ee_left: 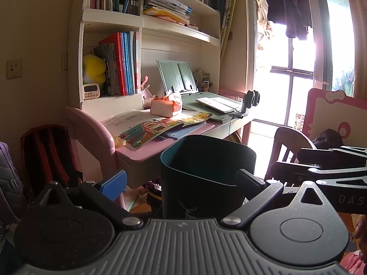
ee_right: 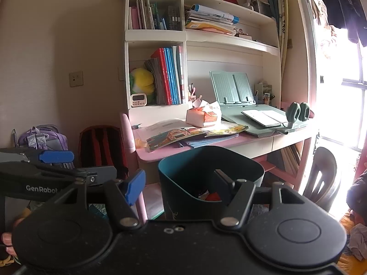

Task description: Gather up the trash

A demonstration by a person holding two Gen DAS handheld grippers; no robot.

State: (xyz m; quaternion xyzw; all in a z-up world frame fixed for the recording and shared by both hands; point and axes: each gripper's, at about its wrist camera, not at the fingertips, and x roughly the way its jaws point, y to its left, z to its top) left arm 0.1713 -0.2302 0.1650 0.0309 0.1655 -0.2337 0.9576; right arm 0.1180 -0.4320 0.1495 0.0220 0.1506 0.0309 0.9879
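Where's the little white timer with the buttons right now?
The white timer sits in the lower cubby of the bookshelf, beside the yellow plush toy and left of the upright books, above the pink desk's left end.

left tongs [ee_left: 181,178]: spread wide, tilted slightly downward, blue pad [ee_left: 113,184] on the left finger, dark right finger [ee_left: 251,178] | right tongs [ee_right: 179,184]: spread wide, same slight downward tilt, side by side with the left | fingertips of a hand [ee_right: 8,243]: at the lower left edge of the right wrist view

Open picture books [ee_right: 197,135] and a tissue pack [ee_right: 203,115] lie on the pink desk [ee_right: 160,154]; backpacks [ee_right: 103,146] stand left of the desk
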